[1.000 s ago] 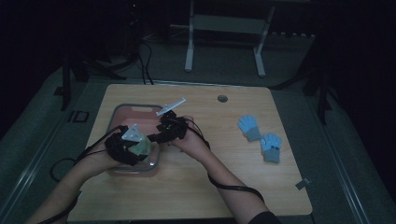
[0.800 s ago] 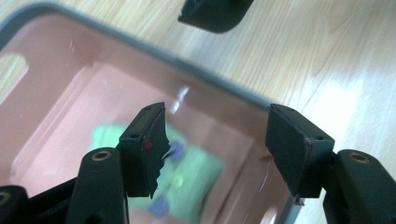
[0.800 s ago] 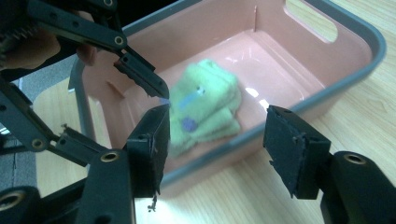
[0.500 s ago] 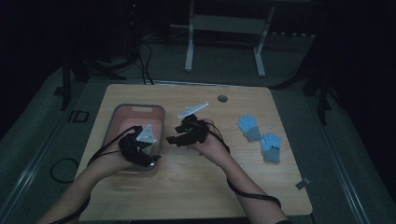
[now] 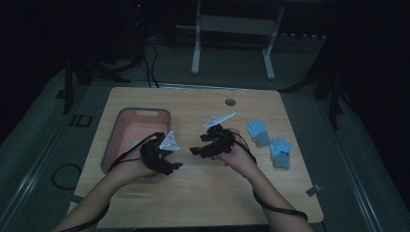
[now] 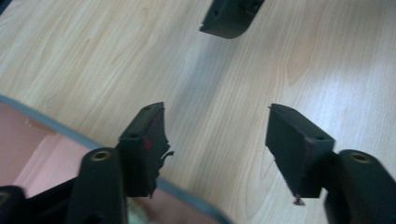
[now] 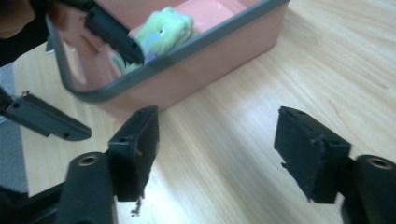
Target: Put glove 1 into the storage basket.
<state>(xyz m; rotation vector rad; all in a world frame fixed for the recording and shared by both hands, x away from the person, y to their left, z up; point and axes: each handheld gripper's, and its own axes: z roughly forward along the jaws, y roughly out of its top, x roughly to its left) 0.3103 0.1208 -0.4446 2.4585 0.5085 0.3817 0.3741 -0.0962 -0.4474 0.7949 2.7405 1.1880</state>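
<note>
A pink bin (image 5: 126, 126) with a grey rim stands on the left of the wooden table. A pale green glove (image 7: 170, 28) lies inside it. My left gripper (image 5: 175, 164) hovers over the bin's near right corner, open, with bare wood between its jaws (image 6: 217, 109); they have just opened a little wider. My right gripper (image 5: 196, 147) is over the table right of the bin, pointing back at it. Its jaws (image 7: 217, 112) have just been opening and hold nothing. Two blue gloves (image 5: 258, 131) (image 5: 280, 151) lie at the right of the table.
A round cable hole (image 5: 230, 102) sits near the table's far edge. A metal stand (image 5: 232, 29) and cables are on the dark floor beyond. Bare wood stretches between the bin and the blue gloves, and along the near edge.
Both grippers have left the spot over the bin's middle. The right one has moved right onto the open table; the left one has shifted right and nearer, to the bin's corner.
</note>
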